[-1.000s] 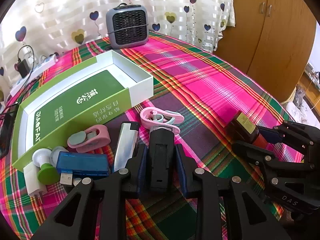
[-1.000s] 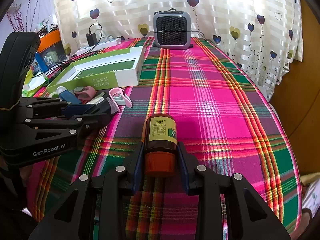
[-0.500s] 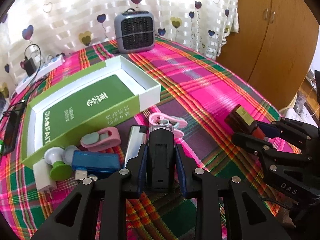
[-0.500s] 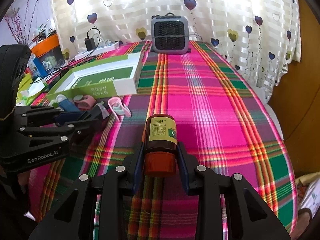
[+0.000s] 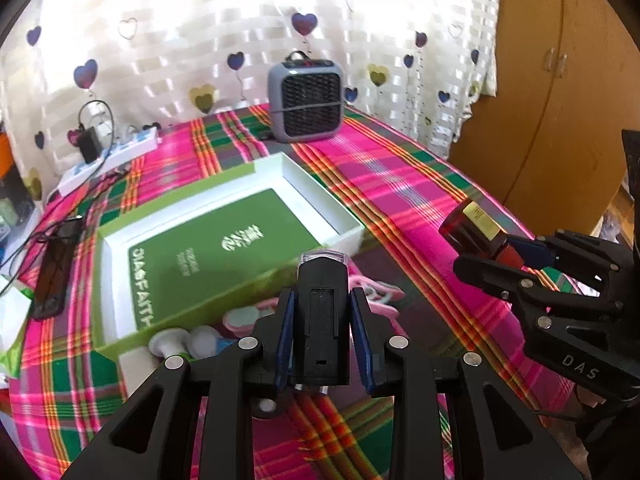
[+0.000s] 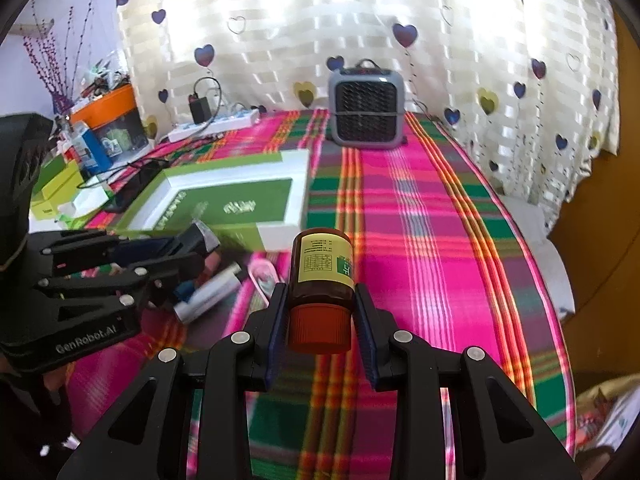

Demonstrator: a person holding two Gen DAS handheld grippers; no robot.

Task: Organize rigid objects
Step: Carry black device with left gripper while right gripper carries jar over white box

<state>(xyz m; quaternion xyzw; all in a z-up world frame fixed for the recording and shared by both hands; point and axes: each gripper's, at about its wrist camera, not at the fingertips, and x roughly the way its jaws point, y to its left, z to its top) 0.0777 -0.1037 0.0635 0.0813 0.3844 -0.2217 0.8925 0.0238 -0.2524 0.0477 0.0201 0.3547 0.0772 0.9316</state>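
We see a black oblong plastic device with a clear end cap [image 5: 323, 312] clamped in our left gripper [image 5: 322, 334]; an amber glass bottle with a yellow label and orange cap [image 6: 322, 280] is pinched in our right gripper [image 6: 320, 322]; both are held above the plaid cloth, near the open green-and-white cardboard box [image 5: 224, 240]; pink clips [image 5: 376, 294] and a silver tube [image 6: 210, 294] lie just beside that box; a grey fan heater [image 5: 306, 100] stands beyond it.

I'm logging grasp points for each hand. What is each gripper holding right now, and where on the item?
Left gripper: black device, pinched on its two long sides near its lower end. Right gripper: brown bottle, clamped by its neck beside the orange cap.
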